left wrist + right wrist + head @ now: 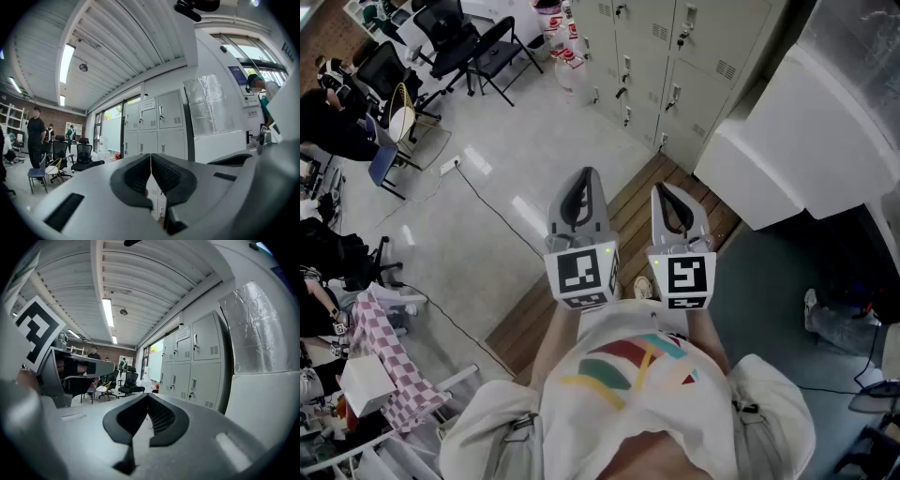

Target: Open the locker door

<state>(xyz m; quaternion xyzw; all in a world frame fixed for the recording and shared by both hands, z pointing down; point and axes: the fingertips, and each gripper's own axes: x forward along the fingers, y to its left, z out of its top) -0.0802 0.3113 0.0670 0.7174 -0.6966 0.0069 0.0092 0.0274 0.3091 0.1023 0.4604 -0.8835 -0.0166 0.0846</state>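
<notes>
The lockers [675,56] stand in a row well ahead of the person, across open floor. Every door I can see is closed, each one tall and upright with a small handle. Both tools point that way, side by side. The left tool [584,178] is clenched on nothing, and the right tool [664,190] is likewise clamped empty. The row lies ahead and a little right, so the right tool looks slightly nearer.

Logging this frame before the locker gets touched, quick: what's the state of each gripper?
Left gripper: closed, holding nothing.
Right gripper: closed, holding nothing.
</notes>
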